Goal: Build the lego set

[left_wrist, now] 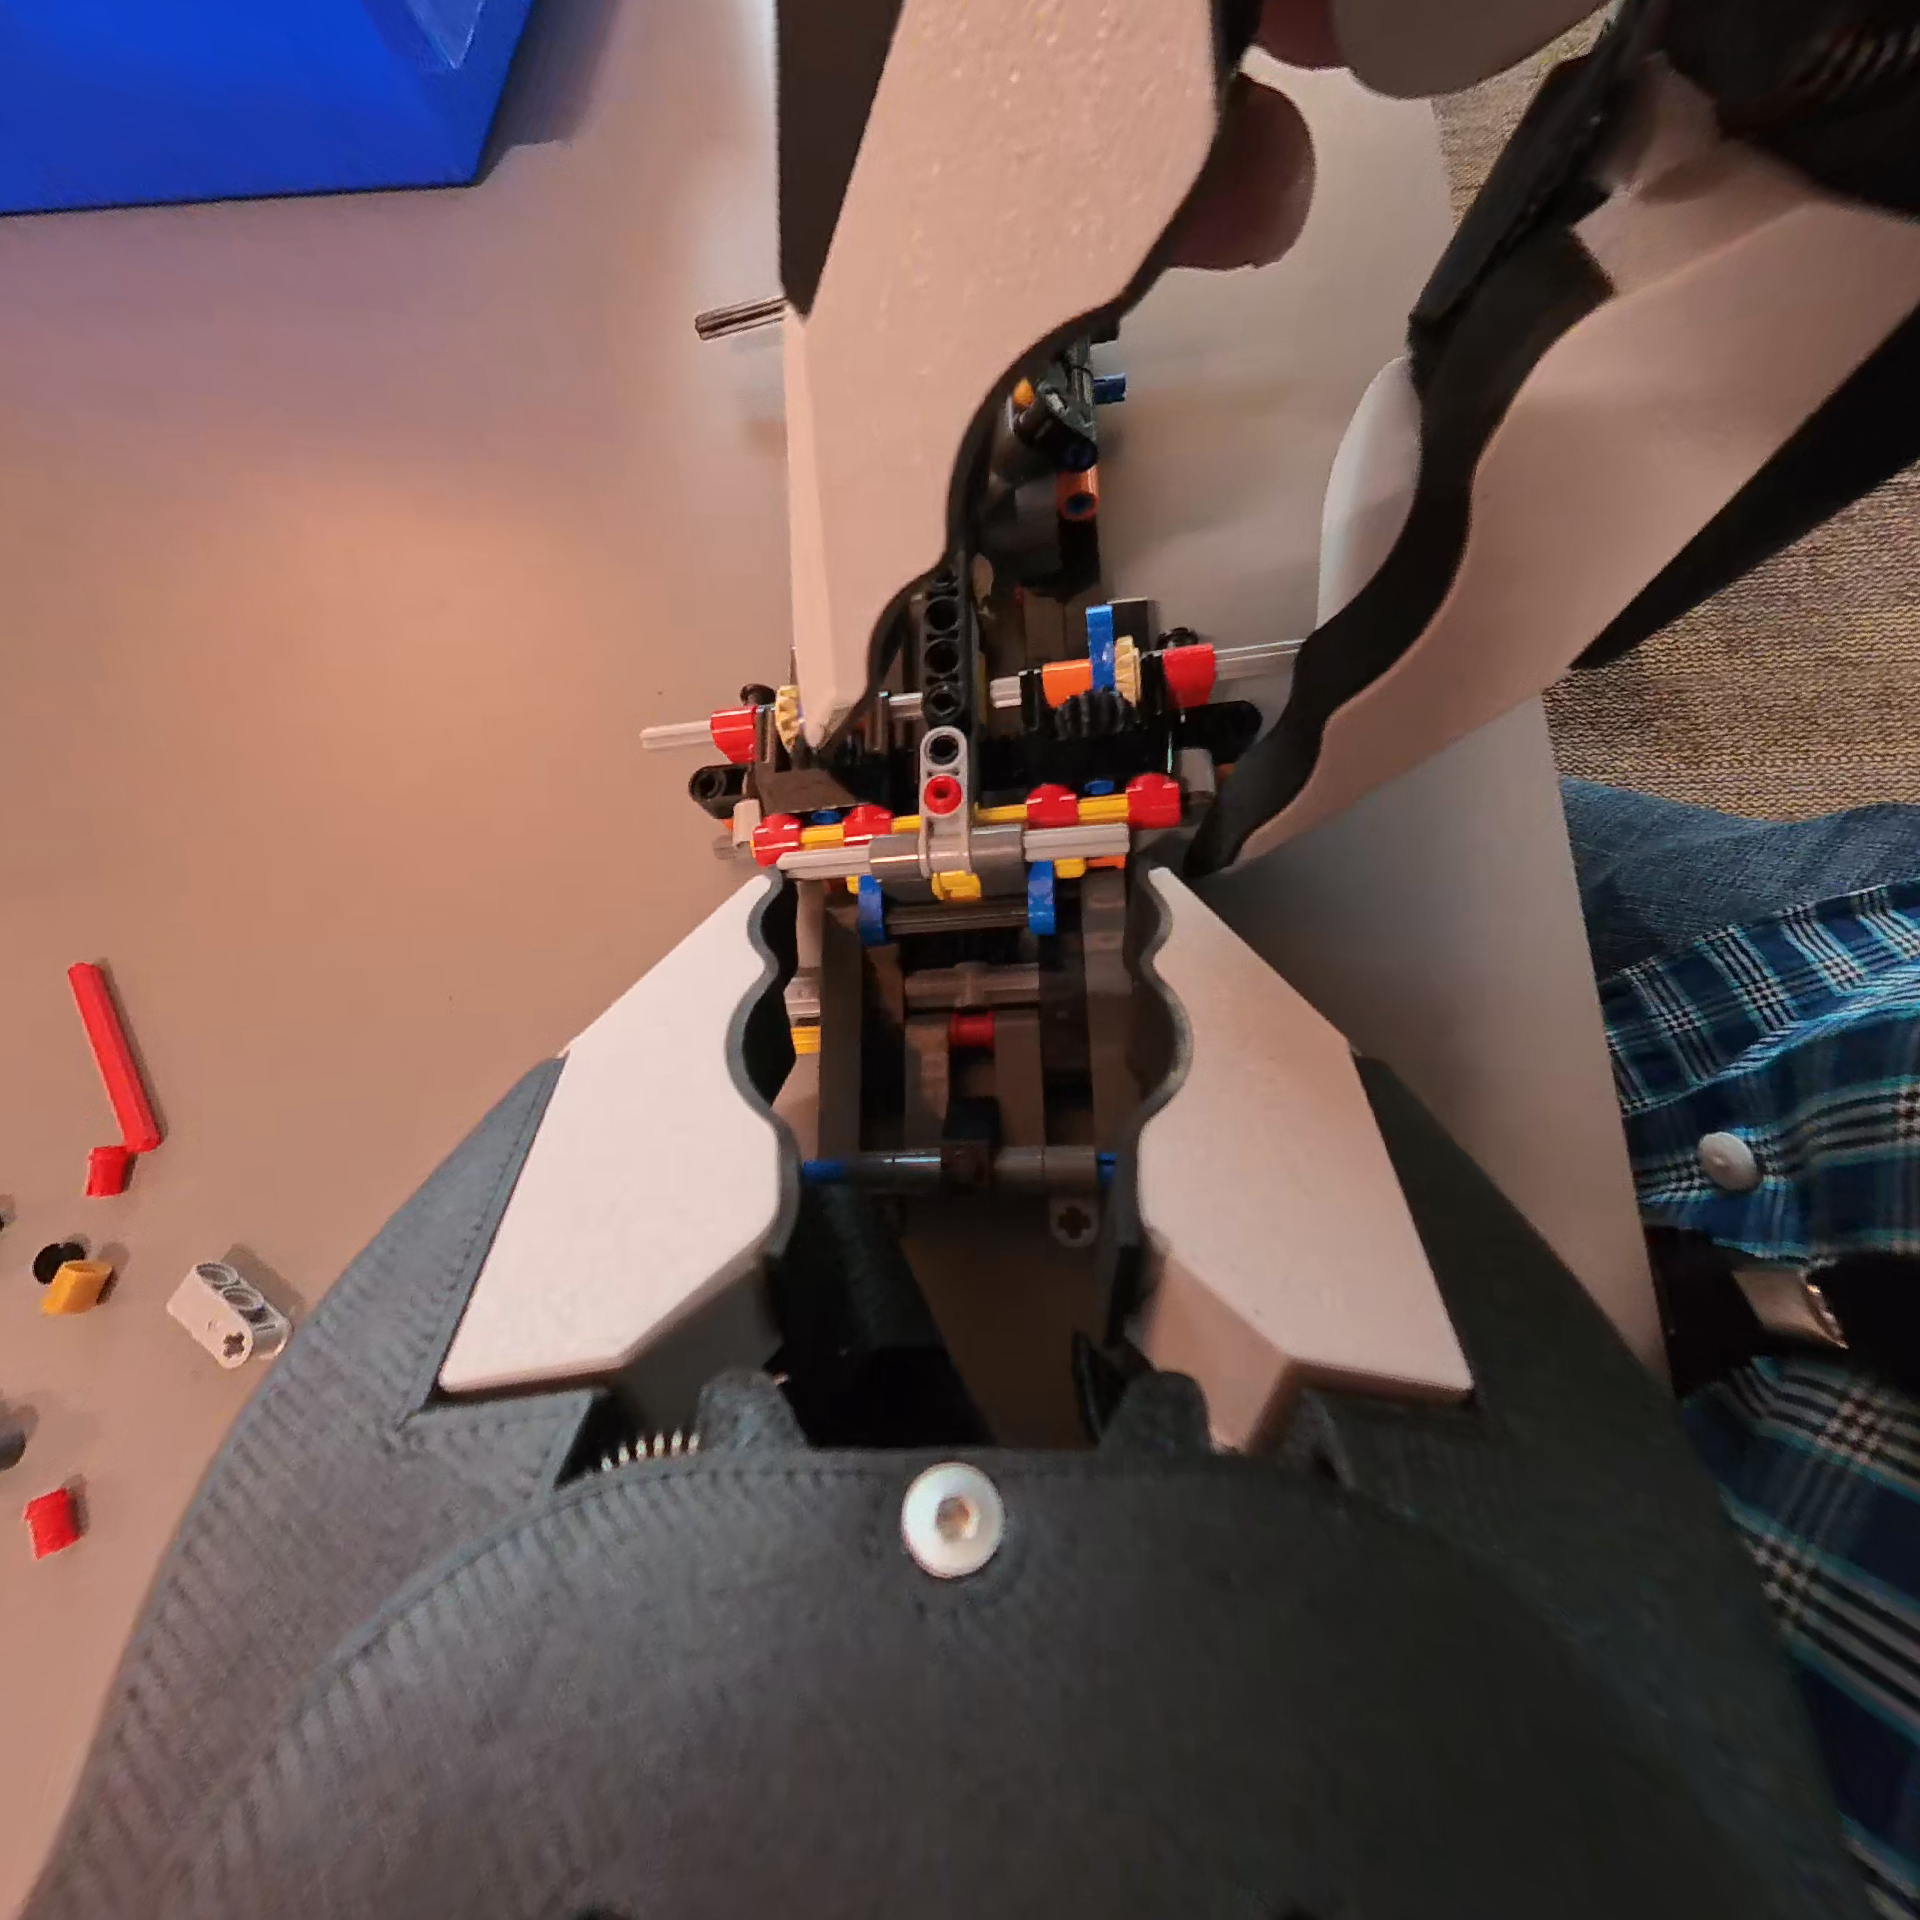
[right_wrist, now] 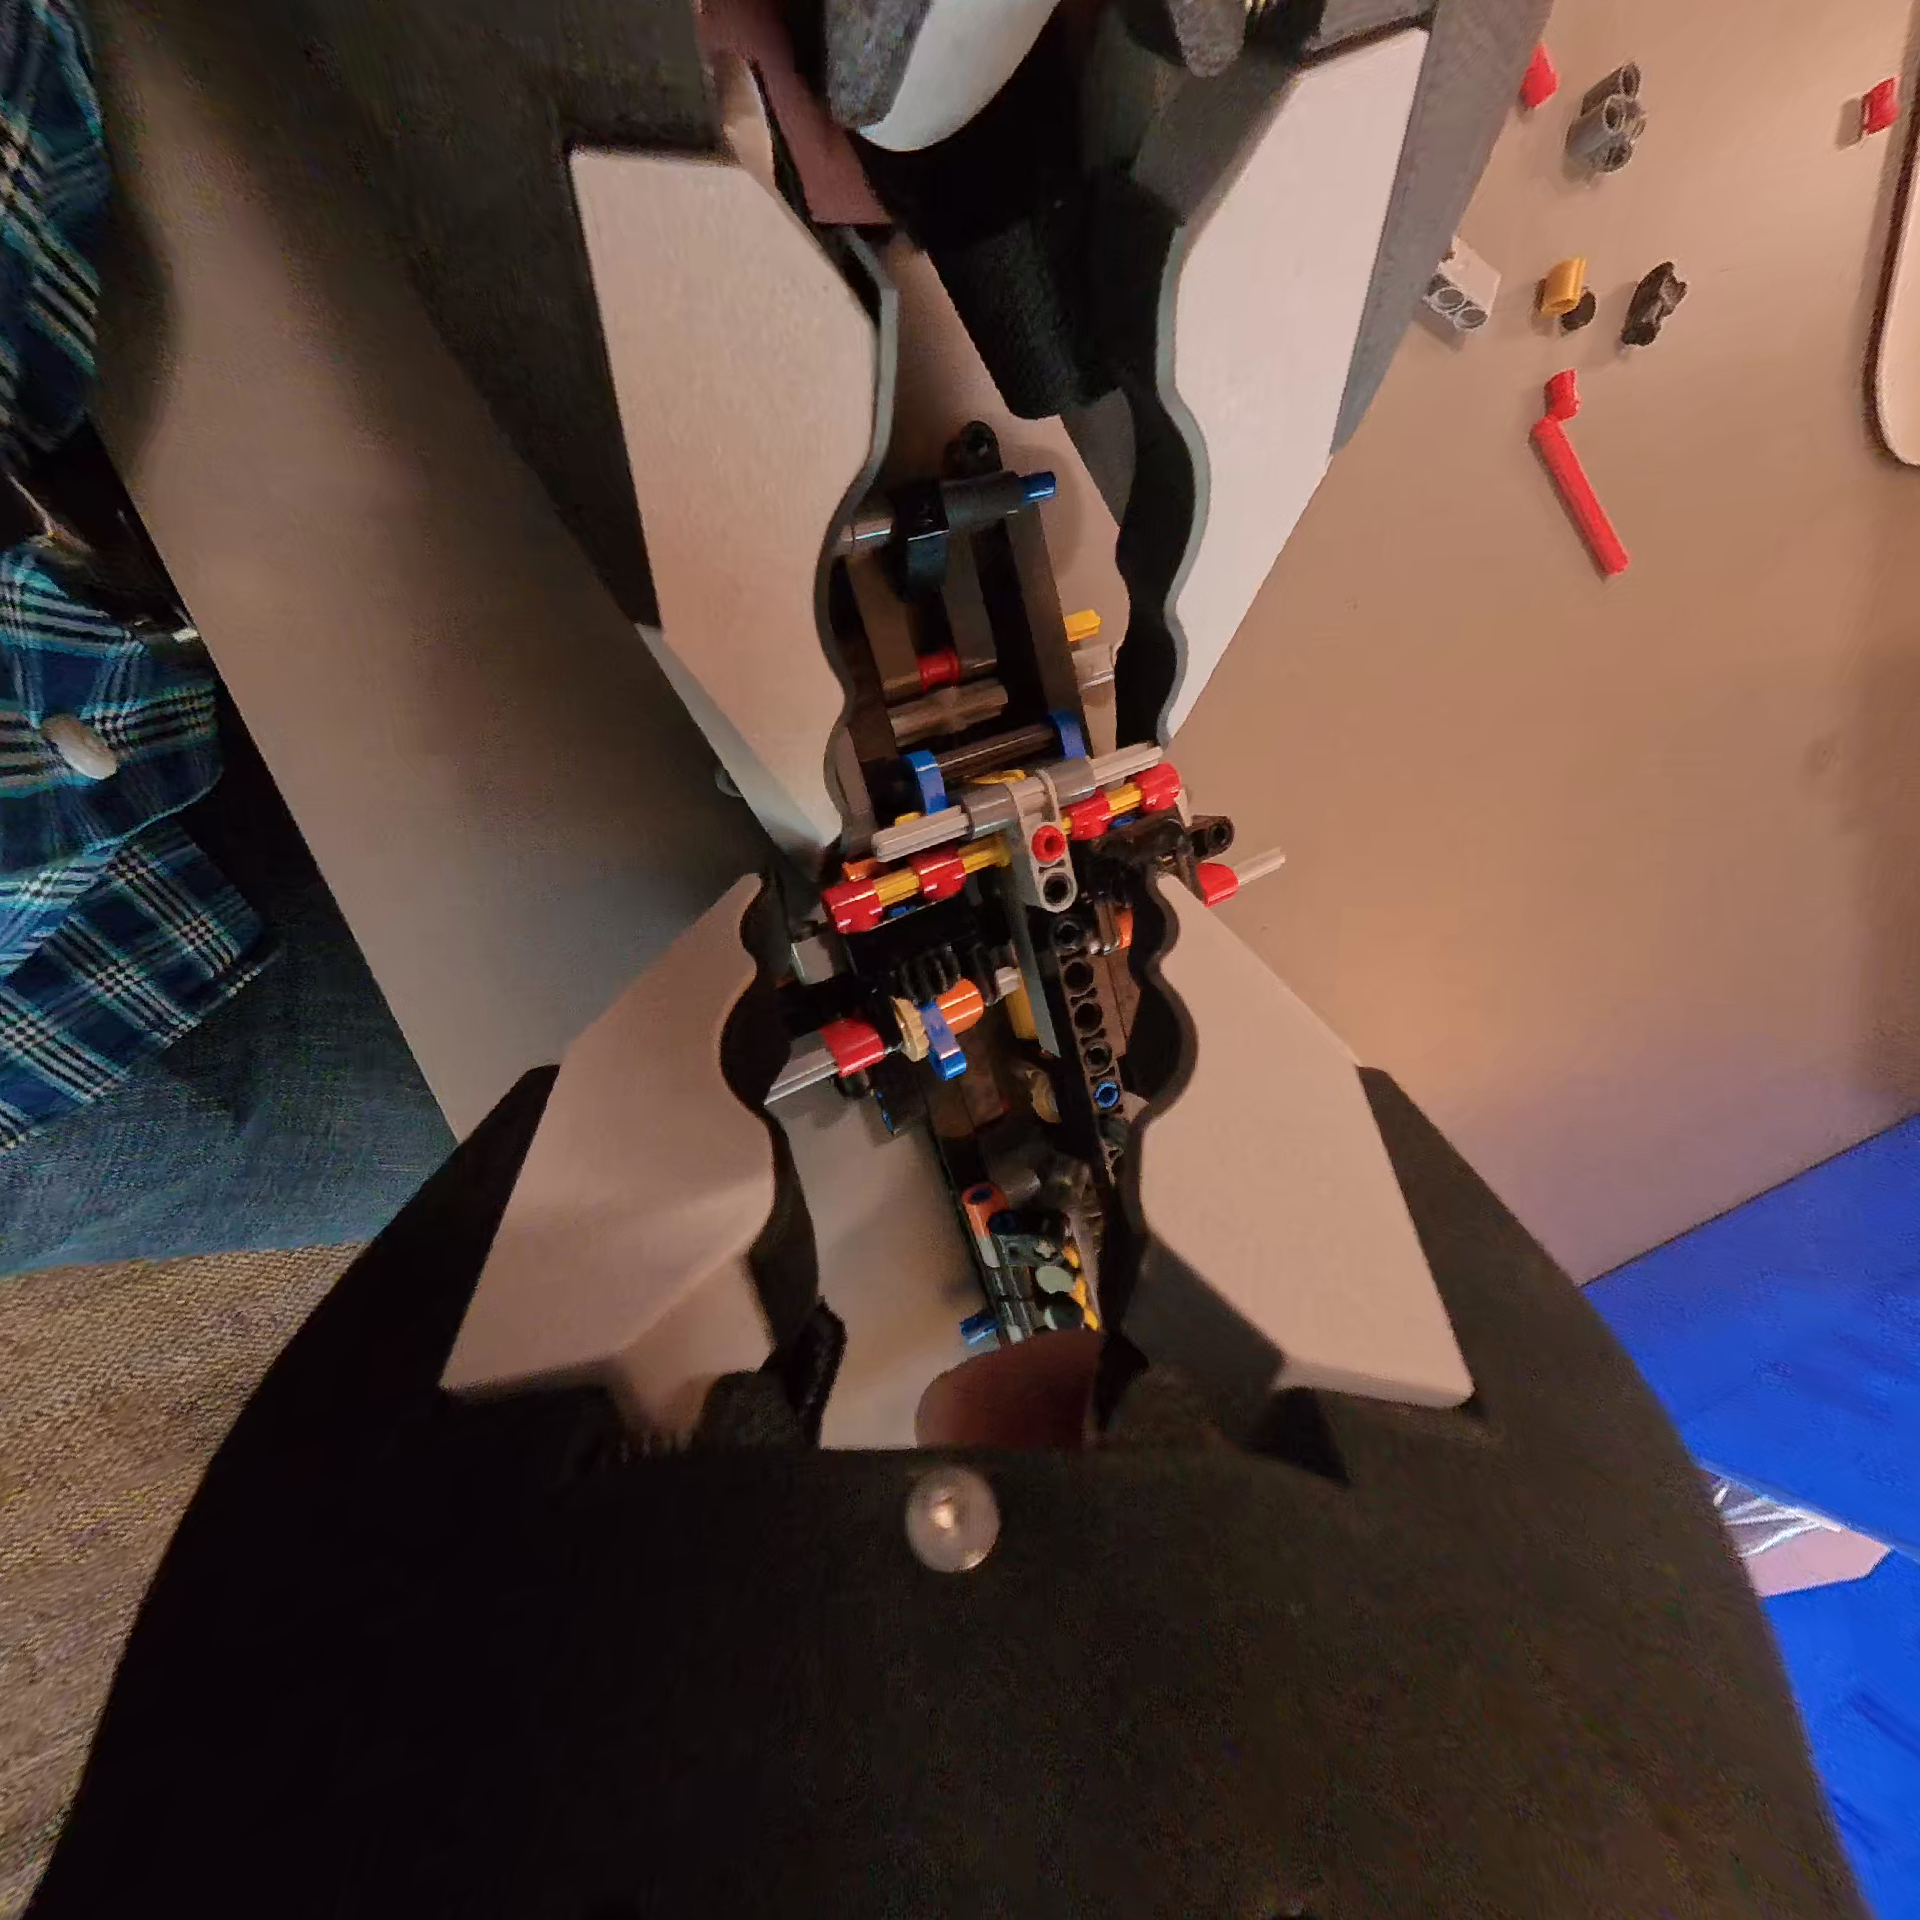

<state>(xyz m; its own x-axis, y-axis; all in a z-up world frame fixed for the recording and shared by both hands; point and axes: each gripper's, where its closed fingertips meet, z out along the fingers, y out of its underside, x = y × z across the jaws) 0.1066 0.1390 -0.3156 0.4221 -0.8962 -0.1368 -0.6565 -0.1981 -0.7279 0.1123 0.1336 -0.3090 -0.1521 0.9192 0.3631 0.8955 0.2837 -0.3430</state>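
Beige table [left_wrist: 364,623]: both grippers, left [left_wrist: 961,894] and right [right_wrist: 956,914], clamp the lego model [left_wrist: 966,821] at the near edge; loose pieces [left_wrist: 114,1060] lie well apart.

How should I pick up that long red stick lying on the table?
Grip the long red plastic axle across its middle, coming straight down from above. It lies flat on the beige table, thin and straight, with bare table along both long sides for the fingers. Probably avoid its lower end, where a small red bush sits.
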